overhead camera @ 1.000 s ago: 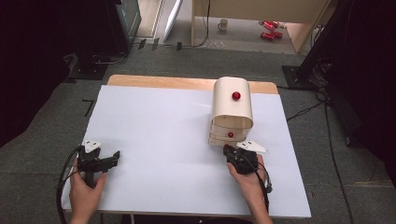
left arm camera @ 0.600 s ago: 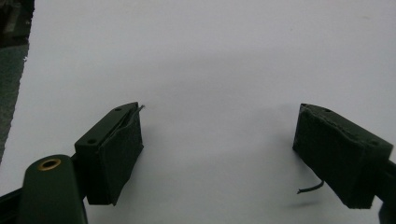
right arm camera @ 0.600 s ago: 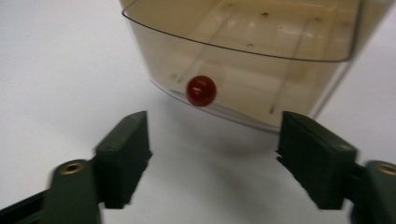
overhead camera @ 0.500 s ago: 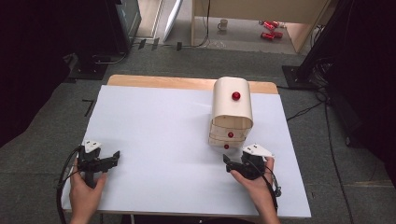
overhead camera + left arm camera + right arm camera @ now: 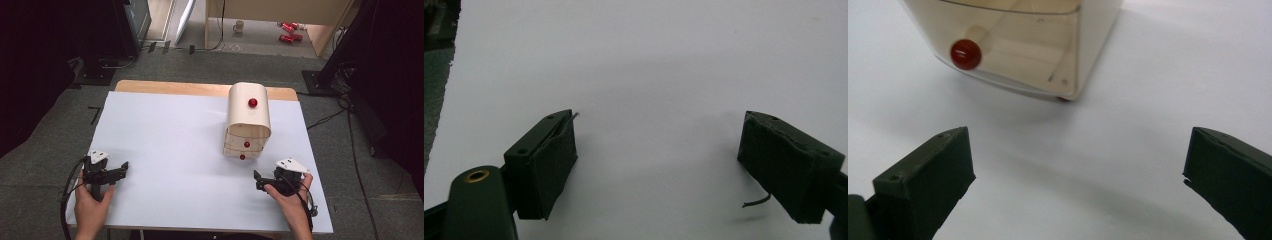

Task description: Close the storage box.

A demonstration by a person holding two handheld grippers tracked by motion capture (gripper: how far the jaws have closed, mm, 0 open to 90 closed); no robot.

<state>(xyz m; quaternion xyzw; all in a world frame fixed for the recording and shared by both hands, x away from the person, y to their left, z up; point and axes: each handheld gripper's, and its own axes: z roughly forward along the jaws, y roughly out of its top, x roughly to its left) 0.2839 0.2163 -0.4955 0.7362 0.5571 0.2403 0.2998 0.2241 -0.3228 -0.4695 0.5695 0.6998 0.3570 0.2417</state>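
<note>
Left gripper [image 5: 119,169]: held in the person's left hand [image 5: 90,207] at the near left corner of the white table [image 5: 165,150]. Jaws spread wide apart, nothing between them. Seen in the left gripper view [image 5: 659,165], both black pads rest low over bare white surface; a short loose wire end curls beside the right-hand pad. A black cable loops from the gripper off the table's left edge.

Cabinet [image 5: 248,117]: small cream-coloured drawer unit with a rounded top, standing on the right half of the table, toward the far edge. One red knob [image 5: 253,102] on the curved top face. Two further red knobs on the front, one above the other, each on a drawer front. The lowest drawer [image 5: 1013,55] has clear, pale walls; its red knob [image 5: 966,54] sits on a short pale stem. No contents can be made out inside it.

Right gripper [image 5: 257,181]: held in the person's right hand [image 5: 290,205] at the near right of the table, just in front of the cabinet and apart from it. Jaws wide apart, empty; in the right gripper view [image 5: 1078,170] they frame white table with the drawer corner beyond.
</note>
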